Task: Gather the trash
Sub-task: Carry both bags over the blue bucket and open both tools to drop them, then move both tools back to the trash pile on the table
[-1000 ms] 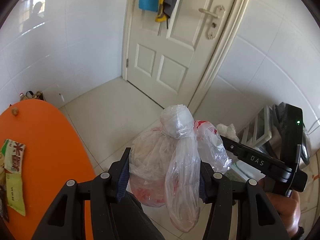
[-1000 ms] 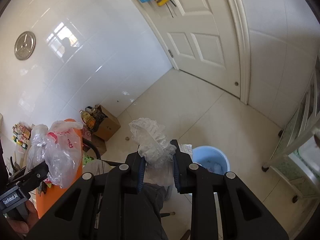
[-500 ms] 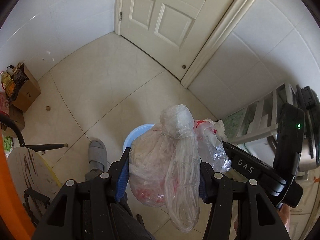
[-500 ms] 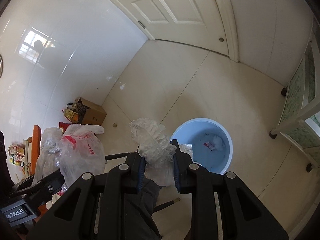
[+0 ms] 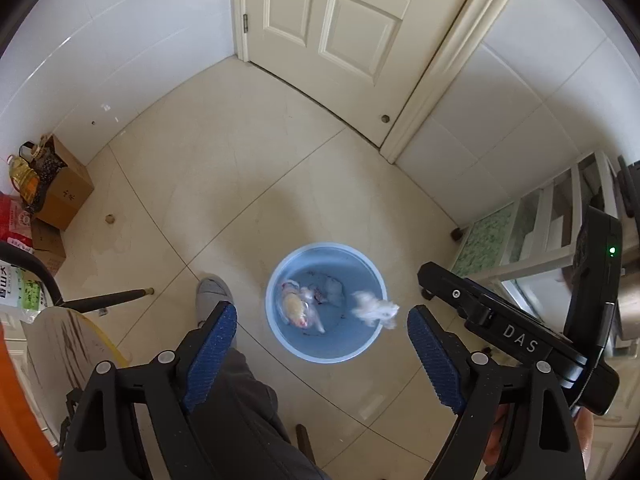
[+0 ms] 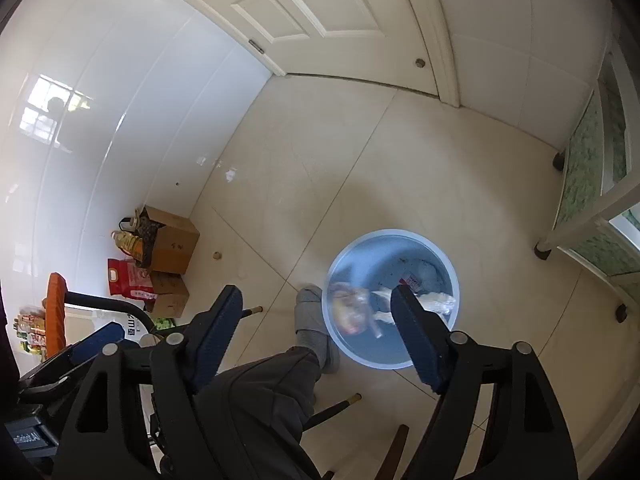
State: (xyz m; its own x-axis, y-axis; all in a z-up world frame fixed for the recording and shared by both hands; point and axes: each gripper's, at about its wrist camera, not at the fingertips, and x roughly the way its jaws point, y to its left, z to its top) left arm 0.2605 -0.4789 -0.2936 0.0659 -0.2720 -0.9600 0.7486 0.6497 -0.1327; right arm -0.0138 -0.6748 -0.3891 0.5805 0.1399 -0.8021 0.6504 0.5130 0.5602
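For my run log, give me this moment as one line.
left tongs: opening, empty | right tongs: opening, empty | bags: in bin

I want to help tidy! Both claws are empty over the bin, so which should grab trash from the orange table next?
Probably left. The left claw, opening and empty, has the orange table right at its side. The right claw, also opening and empty, sees that table only beyond the left claw.

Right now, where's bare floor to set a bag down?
Bare floor between the door, the blue bin and the cardboard box. Crowded along the left wall: box, red bag. A slippered foot sits left of the bin.
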